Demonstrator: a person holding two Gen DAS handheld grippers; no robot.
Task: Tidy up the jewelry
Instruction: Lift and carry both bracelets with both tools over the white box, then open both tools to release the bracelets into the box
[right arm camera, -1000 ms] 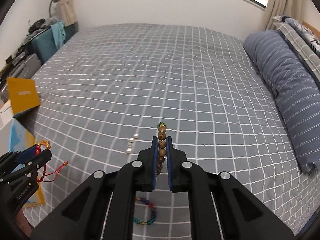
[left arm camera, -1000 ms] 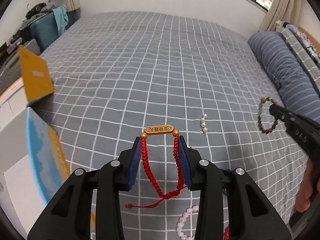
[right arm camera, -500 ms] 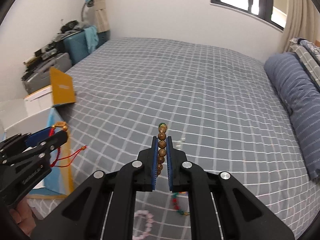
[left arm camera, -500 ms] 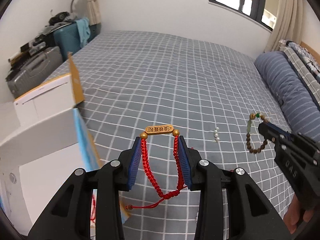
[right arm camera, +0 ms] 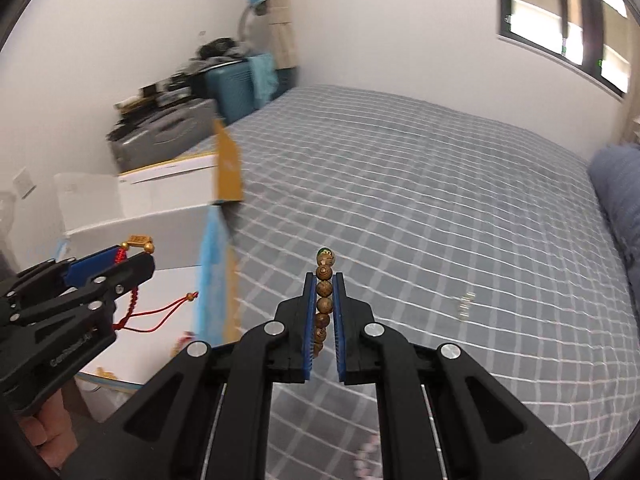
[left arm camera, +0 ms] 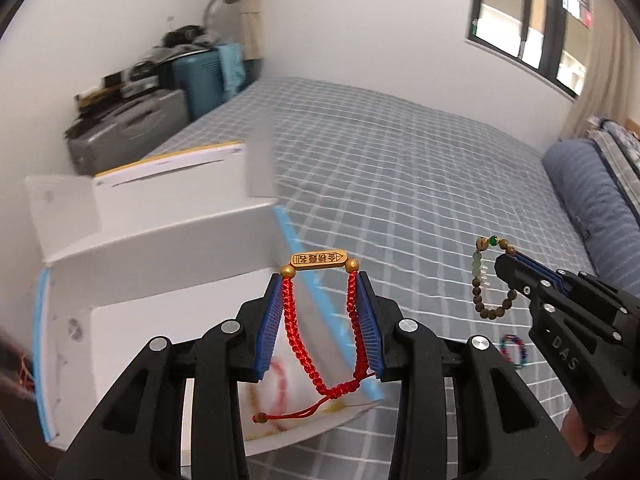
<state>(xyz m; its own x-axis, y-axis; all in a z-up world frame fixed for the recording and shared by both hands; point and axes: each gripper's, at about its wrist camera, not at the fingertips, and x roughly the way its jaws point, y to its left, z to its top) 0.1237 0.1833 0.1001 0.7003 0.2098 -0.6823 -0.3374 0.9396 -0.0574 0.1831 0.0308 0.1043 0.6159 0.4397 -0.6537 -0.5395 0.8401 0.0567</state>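
My left gripper (left arm camera: 319,280) is shut on a red braided cord bracelet (left arm camera: 294,332) with a gold plate; it hangs over the open white box (left arm camera: 168,240) at the bed's left edge. It also shows in the right wrist view (right arm camera: 138,258). My right gripper (right arm camera: 324,280) is shut on a brown wooden bead bracelet (right arm camera: 323,304) with a green bead, held above the grey checked bed (right arm camera: 420,220). The bead bracelet also shows in the left wrist view (left arm camera: 478,292), right of the box.
A multicoloured bead bracelet (left arm camera: 514,350) and a small pearl piece (right arm camera: 465,306) lie on the bed. A pink bead bracelet (right arm camera: 366,460) lies near the front. Suitcases (left arm camera: 132,128) stand by the wall. A blue striped bolster (left arm camera: 592,196) lies at the right.
Both grippers have lifted and swung left with their bracelets. The white box has come from the left edge to under my left gripper.
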